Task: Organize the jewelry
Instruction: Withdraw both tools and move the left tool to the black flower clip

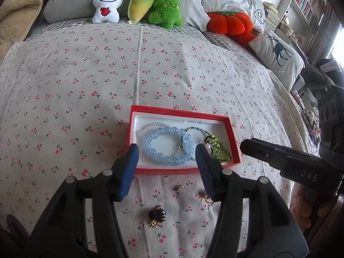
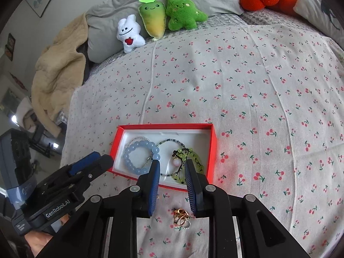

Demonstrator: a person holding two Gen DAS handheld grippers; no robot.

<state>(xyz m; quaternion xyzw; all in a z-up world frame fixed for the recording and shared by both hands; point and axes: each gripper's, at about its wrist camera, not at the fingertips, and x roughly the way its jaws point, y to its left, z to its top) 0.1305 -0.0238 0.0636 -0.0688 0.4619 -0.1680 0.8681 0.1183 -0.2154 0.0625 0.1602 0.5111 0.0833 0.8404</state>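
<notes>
A red box [image 1: 233,137] with a white inside lies on the cherry-print bed; it also shows in the right wrist view [image 2: 214,142]. In it lie a blue bead bracelet [image 1: 160,132] [image 2: 129,150], a thin dark bead strand [image 2: 172,140] and a green bead piece [image 1: 221,150] [image 2: 196,158]. In front of the box lie a black and gold brooch [image 1: 158,216], a small gold piece [image 1: 178,187] and gold rings [image 1: 207,198] [image 2: 181,215]. My left gripper [image 1: 166,152] is open over the box's near edge. My right gripper [image 2: 172,167] is open above the rings.
Plush toys [image 1: 137,4] and pillows [image 1: 277,56] line the far side of the bed. A beige blanket [image 2: 58,71] hangs at the left. Bookshelves [image 1: 307,2] stand at the far right. The bed drops off at the left in the right wrist view.
</notes>
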